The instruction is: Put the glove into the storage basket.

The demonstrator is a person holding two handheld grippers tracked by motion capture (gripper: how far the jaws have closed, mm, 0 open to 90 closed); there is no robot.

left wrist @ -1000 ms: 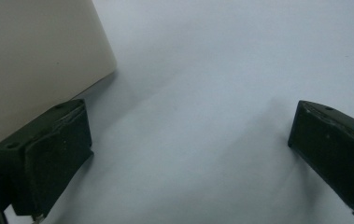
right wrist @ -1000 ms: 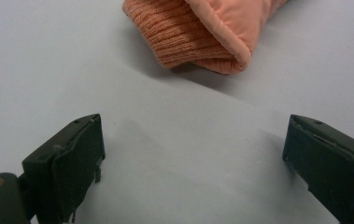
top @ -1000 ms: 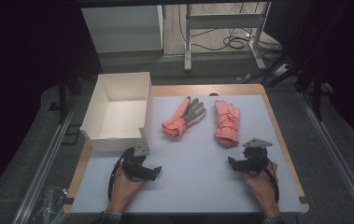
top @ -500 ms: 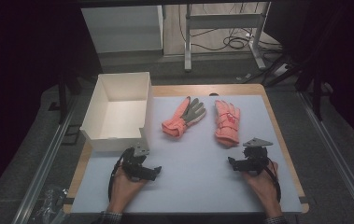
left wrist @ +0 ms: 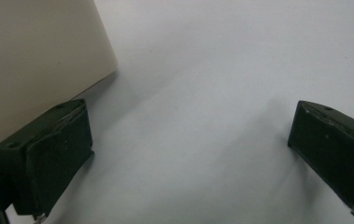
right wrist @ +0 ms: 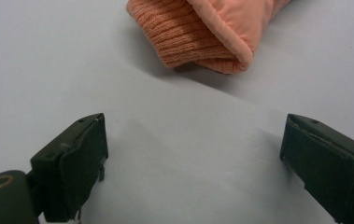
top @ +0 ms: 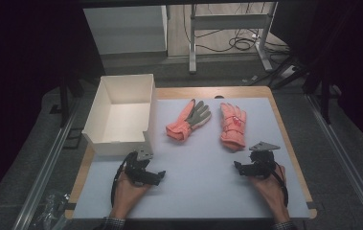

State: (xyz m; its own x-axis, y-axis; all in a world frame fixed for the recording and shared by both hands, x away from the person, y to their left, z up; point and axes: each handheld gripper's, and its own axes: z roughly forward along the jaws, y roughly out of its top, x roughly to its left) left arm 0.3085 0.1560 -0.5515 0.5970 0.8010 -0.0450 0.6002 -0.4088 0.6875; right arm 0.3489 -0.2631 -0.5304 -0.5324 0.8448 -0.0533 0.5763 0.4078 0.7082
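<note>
**Both grippers idle, fingers spread**

I see left gripper (top: 141, 172) low on the surface (top: 203, 187), beside the white box (top: 121, 115). Right gripper (top: 255, 165) spread too, its glove (right wrist: 202, 32) just ahead, untouched. Second glove (top: 188, 120) farther, mid-surface.

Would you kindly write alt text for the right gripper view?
The right gripper rests open on the pale table surface, its two black jaws wide apart. Just beyond them lies the ribbed knit cuff of an orange glove, untouched.
</note>
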